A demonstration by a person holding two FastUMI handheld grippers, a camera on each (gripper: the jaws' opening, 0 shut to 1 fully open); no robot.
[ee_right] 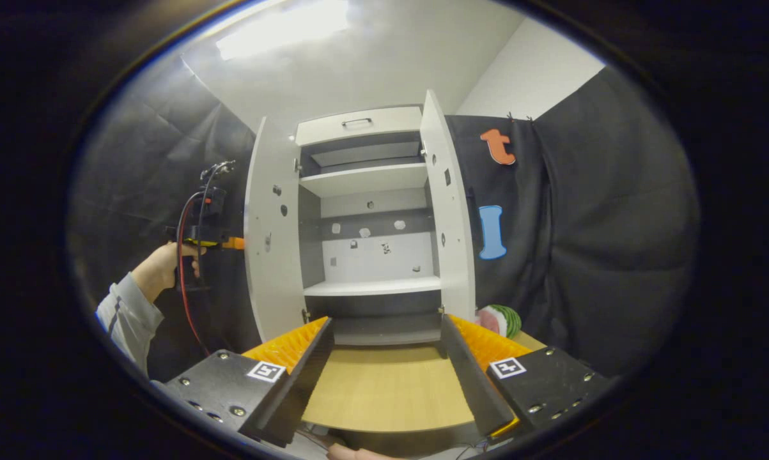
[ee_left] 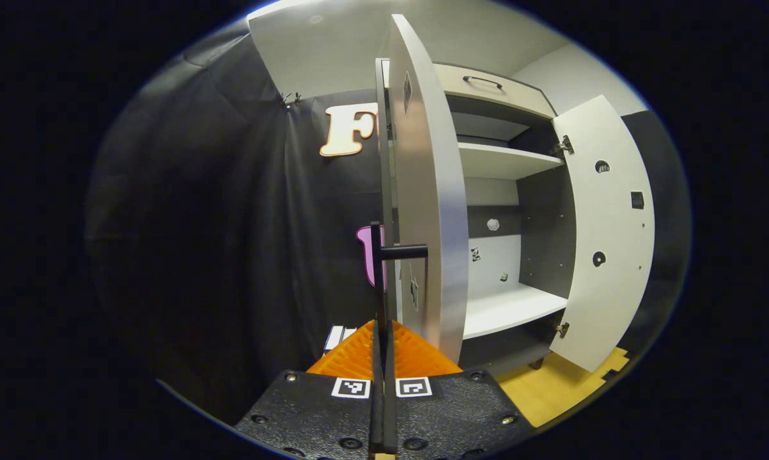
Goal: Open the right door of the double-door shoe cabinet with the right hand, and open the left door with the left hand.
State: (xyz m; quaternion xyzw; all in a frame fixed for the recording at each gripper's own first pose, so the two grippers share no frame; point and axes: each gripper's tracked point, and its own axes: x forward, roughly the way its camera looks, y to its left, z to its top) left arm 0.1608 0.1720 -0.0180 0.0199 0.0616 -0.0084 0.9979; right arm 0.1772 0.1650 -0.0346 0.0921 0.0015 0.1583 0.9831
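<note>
Both doors of the cabinet [ee_right: 366, 223] stand swung out, shelves exposed. Left gripper [ee_left: 382, 332]: fingers closed together on the thin vertical bar of the left door's handle [ee_left: 379, 268], the left door [ee_left: 426, 191] seen edge-on just right of it. Right gripper [ee_right: 384, 348]: fingers wide apart, holding nothing, backed off in front of the right door [ee_right: 449, 204]. Judgement: task nearly complete. To finish cleanly, follow the hinge arc, avoid forcing past the stop, then part the fingers before withdrawing so the door is not dragged back.
</note>
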